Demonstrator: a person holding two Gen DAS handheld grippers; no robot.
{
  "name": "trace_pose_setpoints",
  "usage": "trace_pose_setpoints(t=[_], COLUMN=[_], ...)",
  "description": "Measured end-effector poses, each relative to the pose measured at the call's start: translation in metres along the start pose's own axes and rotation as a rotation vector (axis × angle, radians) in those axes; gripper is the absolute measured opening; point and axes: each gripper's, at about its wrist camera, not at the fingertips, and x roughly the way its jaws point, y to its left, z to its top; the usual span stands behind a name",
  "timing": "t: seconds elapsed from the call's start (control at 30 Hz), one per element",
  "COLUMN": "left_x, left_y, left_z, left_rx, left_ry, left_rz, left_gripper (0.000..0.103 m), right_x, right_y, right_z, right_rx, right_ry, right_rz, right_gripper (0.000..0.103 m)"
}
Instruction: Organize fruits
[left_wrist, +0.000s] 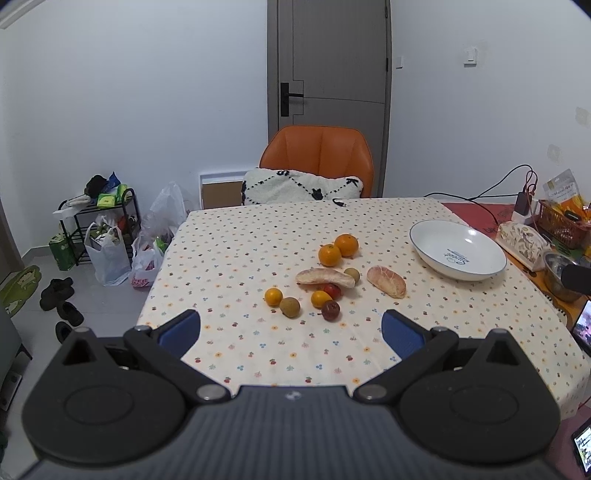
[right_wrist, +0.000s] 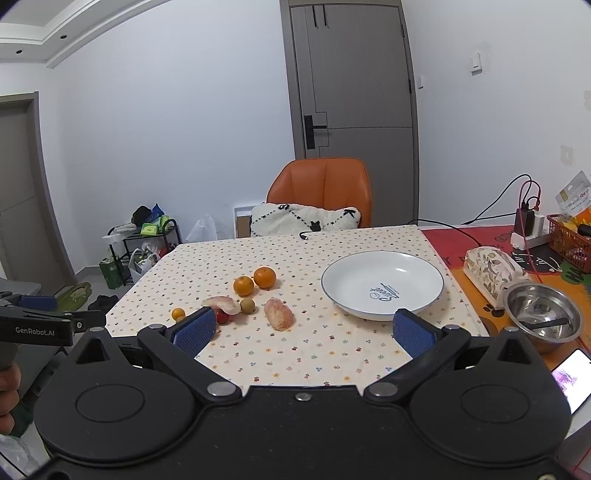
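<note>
Fruit lies scattered mid-table on the dotted cloth: two oranges (left_wrist: 338, 250) (right_wrist: 254, 281), two peeled pomelo wedges (left_wrist: 386, 281) (right_wrist: 279, 313), small kumquats (left_wrist: 273, 296), brownish round fruits (left_wrist: 289, 307) and dark red ones (left_wrist: 330, 310). An empty white plate (left_wrist: 458, 250) (right_wrist: 382, 283) sits to the right of them. My left gripper (left_wrist: 291, 332) hovers open at the near table edge, short of the fruit. My right gripper (right_wrist: 303, 332) is open too, nothing between its fingers; its left pad (right_wrist: 195, 331) hides some small fruit. The left gripper also shows at the far left in the right wrist view (right_wrist: 55, 317).
An orange chair (left_wrist: 317, 155) with a white cushion stands at the far side. Right of the cloth are a patterned tissue box (right_wrist: 489, 271), a steel bowl (right_wrist: 541, 314), a red basket (right_wrist: 570, 240), cables and a phone (right_wrist: 570, 380). Bags and a rack (left_wrist: 103, 236) sit on the floor at left.
</note>
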Motion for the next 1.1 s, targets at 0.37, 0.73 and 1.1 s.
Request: trace_pose_setpoints(t=[0.37, 0.73, 1.1], left_x=[0.0011, 0.0009, 0.0026], left_y=[-0.0009, -0.004, -0.0043], left_z=[-0.0013, -0.0013, -0.0019], left_rx=[0.009, 0.011, 0.012], left_ry=[0.001, -0.003, 0.0], left_rz=[-0.002, -0.006, -0.011], left_gripper=[0.103, 0.103, 0.103], right_x=[0.0002, 0.0003, -0.0012], right_y=[-0.0014, -0.0008, -0.0007], right_z=[0.0015, -0.0006, -0.0007], right_rx=[-0.014, -0.015, -0.015], right_ry=[-0.008, -0.006, -0.01], right_rz=[-0.003, -0.007, -0.011], right_gripper=[0.103, 0.103, 0.103])
